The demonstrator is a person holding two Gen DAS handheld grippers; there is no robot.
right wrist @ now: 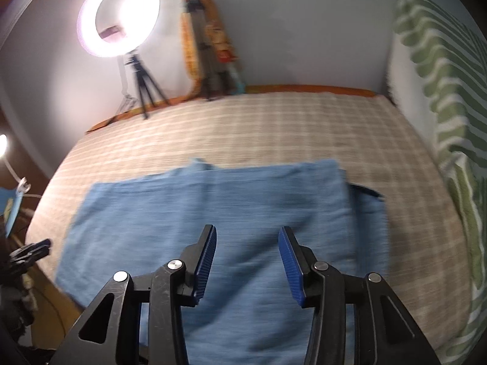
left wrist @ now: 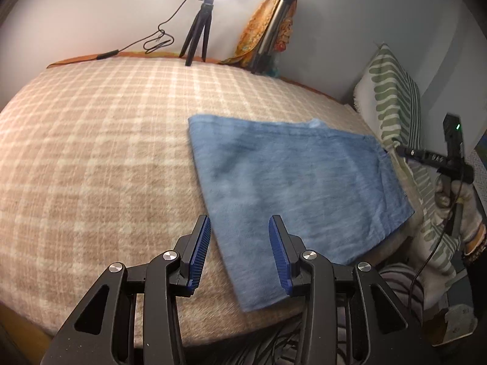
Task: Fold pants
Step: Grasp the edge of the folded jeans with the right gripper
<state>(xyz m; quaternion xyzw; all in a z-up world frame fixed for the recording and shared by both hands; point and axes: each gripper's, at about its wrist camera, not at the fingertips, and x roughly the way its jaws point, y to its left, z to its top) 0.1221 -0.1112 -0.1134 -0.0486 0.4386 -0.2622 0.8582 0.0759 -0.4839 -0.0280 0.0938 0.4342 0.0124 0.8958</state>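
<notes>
1. We have the blue pants lying folded into a flat rectangle on the bed's checked beige blanket, toward the side nearest the green-and-white leaf-print pillow.

2. Our left gripper hovers over the near corner of the pants, its blue-padded fingers spread wide with nothing between them. One finger sits over the blanket, the other over the cloth; we cannot tell whether either touches.

3. Our right gripper hangs above the middle of the pants, fingers wide apart and gripping nothing. This view is smeared with blur, so finer cloth detail is lost.

4. From the right wrist view, a darker blue layer peeks out from under the top fold on the right edge, so the layers do not line up exactly there.

5. In the left wrist view, the right gripper's black body shows at the far right, held by a hand in a light knit glove, just past the edge of the pants by the pillow.

6. At the head of the bed against the wall, a lit ring light stands on a small black tripod, its cable trailing along the bed edge. Beside it leans a folded stand draped in orange patterned cloth.
</notes>
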